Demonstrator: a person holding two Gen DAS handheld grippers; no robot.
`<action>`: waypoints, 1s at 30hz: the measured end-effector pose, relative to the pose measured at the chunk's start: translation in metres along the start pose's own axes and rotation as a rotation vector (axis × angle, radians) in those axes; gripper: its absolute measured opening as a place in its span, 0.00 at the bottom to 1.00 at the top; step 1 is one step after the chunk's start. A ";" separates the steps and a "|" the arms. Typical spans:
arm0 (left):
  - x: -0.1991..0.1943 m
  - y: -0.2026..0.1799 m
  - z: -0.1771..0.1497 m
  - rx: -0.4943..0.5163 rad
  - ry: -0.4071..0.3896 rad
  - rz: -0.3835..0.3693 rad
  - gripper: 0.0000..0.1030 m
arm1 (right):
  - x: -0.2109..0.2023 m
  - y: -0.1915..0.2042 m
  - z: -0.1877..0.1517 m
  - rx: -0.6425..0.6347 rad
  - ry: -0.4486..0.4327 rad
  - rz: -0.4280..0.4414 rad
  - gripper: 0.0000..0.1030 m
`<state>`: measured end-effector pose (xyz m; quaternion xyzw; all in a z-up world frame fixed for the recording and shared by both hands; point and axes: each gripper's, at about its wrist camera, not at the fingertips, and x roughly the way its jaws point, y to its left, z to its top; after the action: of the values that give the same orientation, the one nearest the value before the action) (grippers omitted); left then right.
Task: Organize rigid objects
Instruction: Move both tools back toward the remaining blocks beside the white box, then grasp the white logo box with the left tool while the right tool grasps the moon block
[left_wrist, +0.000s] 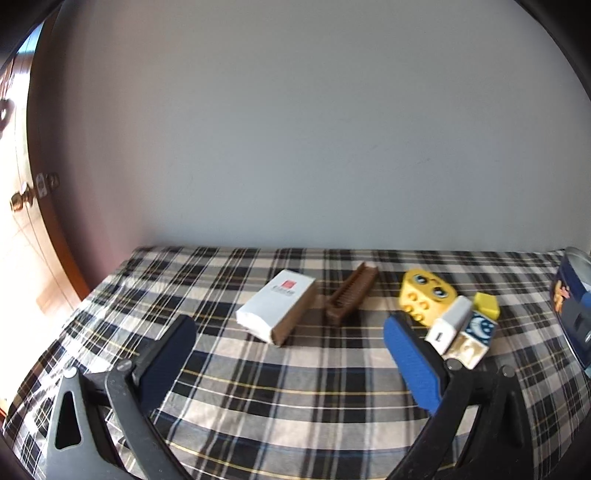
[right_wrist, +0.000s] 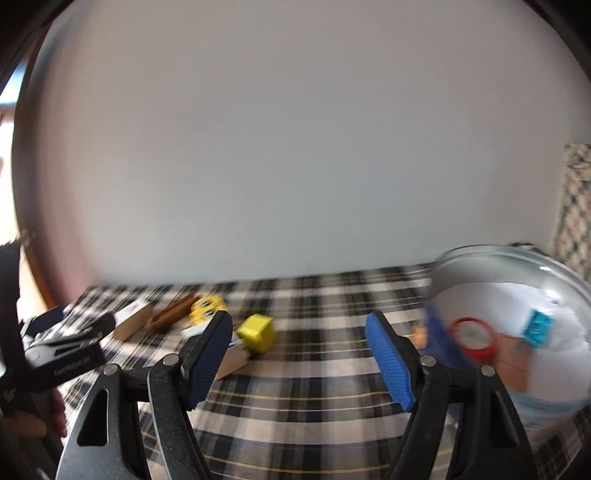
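Observation:
On the plaid cloth lie a white and brown box (left_wrist: 277, 306), a brown comb (left_wrist: 351, 293), a yellow toy block with eyes (left_wrist: 424, 293), a white charger (left_wrist: 448, 323) on a cream block with a moon (left_wrist: 474, 338), and a small yellow cube (left_wrist: 487, 304). My left gripper (left_wrist: 288, 354) hangs open above the cloth in front of the box, nothing between its fingers. In the blurred right wrist view my right gripper (right_wrist: 299, 354) is open and empty, with the yellow cube (right_wrist: 258, 332) just past its left finger. The left gripper (right_wrist: 62, 354) shows at that view's left edge.
A round metal tin (right_wrist: 517, 266) stands at the right, holding a red ring (right_wrist: 474, 339), a teal piece (right_wrist: 539, 326) and white paper. Its blue side (left_wrist: 574, 306) shows in the left wrist view. A pale wall runs behind the table; a wooden door (left_wrist: 44, 192) is left.

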<state>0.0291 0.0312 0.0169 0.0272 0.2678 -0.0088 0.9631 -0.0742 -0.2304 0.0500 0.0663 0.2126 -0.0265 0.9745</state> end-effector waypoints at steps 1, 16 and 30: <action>0.003 0.004 0.000 -0.009 0.014 0.001 1.00 | 0.009 0.005 0.001 -0.013 0.038 0.024 0.74; 0.051 0.049 0.001 -0.091 0.192 0.004 1.00 | 0.113 0.032 -0.009 -0.005 0.457 0.213 0.74; 0.076 0.036 0.014 -0.022 0.204 -0.043 1.00 | 0.122 0.043 -0.011 -0.075 0.460 0.209 0.52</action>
<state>0.1027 0.0664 -0.0092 0.0118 0.3653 -0.0236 0.9305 0.0352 -0.1894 -0.0057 0.0561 0.4216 0.0981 0.8997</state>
